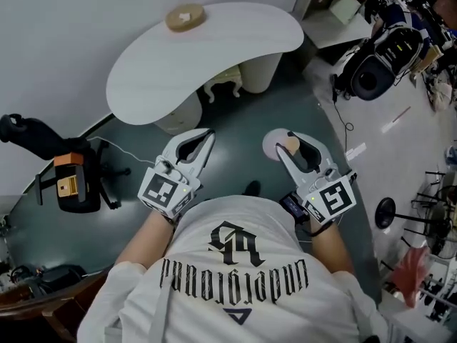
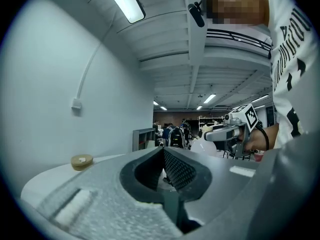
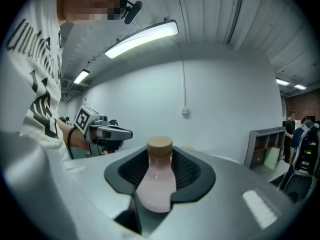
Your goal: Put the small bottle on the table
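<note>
Probably a lab, cluttered equipment, ceiling strip lights

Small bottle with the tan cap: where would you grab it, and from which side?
Take the small bottle by its wide pink body, below the narrow neck, a pad on each flank. The right tool holds it so now: the body fills the gap, while the slim neck and cap offer less.

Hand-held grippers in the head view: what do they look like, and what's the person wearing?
Both are light grey. The left hand-held gripper and right hand-held gripper each have two tapering jaws lined with black textured pads, and a cube with black-and-white square markers at the rear. The person wears a white T-shirt with black lettering and a black band on the right wrist.
</note>
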Available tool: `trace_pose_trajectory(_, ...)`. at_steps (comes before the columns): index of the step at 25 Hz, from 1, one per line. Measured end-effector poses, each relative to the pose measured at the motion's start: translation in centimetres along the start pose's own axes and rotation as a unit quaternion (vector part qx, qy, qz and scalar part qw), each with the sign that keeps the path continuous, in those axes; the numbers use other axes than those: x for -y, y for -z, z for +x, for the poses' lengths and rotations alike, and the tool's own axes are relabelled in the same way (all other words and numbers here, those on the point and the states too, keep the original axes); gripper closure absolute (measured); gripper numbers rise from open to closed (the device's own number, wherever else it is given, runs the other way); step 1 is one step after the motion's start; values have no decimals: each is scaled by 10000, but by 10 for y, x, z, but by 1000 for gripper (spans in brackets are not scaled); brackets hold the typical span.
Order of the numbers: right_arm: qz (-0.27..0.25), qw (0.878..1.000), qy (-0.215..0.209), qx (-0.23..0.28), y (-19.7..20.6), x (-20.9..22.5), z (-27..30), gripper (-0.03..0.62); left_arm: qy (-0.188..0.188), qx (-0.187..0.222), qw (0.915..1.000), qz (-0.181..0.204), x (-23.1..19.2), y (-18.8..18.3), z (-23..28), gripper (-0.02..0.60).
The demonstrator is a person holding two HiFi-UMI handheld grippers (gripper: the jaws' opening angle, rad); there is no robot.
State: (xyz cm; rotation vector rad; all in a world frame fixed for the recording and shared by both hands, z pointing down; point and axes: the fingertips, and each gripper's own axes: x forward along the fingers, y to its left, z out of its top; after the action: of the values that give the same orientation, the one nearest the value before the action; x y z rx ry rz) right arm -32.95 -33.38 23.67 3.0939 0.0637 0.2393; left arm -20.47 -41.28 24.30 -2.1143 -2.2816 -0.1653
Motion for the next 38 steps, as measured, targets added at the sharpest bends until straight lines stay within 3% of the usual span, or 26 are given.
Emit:
trace_pose_trajectory(10,-53,10000,28,-39,12,85,-45,456,-160,29,9998,-101,28,4,87,575)
trace_pose_trajectory(16,113,9997,193,-35,25,118,-62,456,-10,-68,9999,-84,42,14,120,575)
trace_pose_trajectory(30,234,9978,621,-57,32,172,-62,456,349,-91,9993,-118,29,16,185,575)
trace_pose_trajectory(38,221,9973,689,-95,31,206,-25,456,425,-67,9989,-167,-11,19,221,575)
